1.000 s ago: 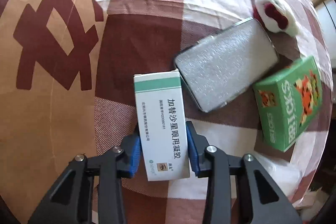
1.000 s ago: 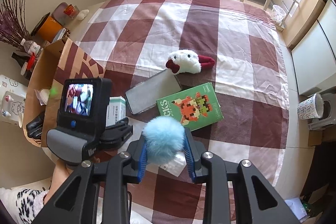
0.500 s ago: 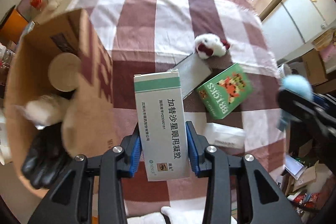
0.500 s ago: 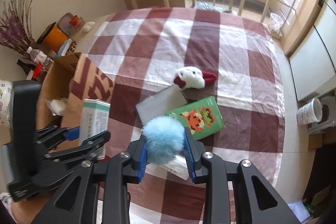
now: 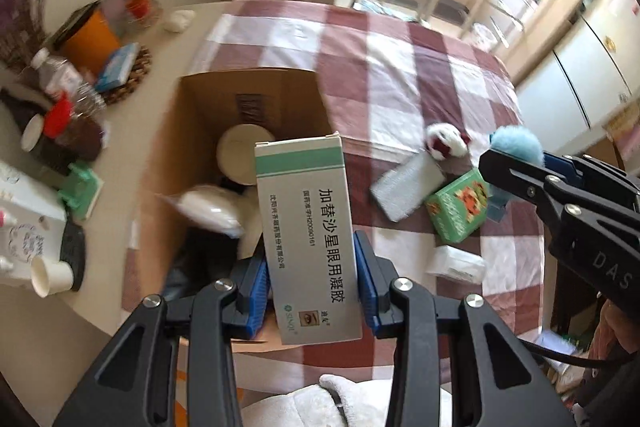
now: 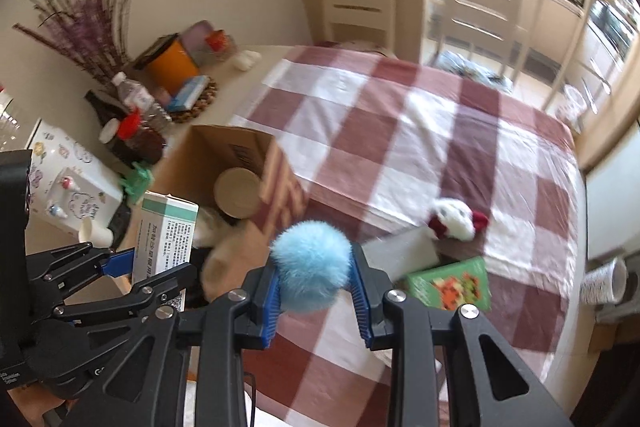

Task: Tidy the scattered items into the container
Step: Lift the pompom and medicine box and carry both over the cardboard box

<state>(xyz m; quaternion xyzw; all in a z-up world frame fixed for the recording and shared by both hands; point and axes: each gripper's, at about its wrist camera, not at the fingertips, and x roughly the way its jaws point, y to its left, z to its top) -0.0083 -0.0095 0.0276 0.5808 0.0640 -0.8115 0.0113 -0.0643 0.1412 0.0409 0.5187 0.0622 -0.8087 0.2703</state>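
Left claw (image 5: 310,291) is gripping the box (image 5: 308,239) above the carton (image 5: 248,87) for dropping; right claw (image 6: 316,291) is clamping the pompom (image 6: 310,263), waiting.

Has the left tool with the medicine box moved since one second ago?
Yes. The left tool carried the medicine box from beside the silver case to over the cardboard box.

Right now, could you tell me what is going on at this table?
A person is tidying loose items into the open cardboard box. The left gripper is shut on a white and green medicine carton, held over the box. The right gripper is shut on a fluffy blue pom-pom. A green bricks box, a grey case and a white plush toy lie on the checked tablecloth.
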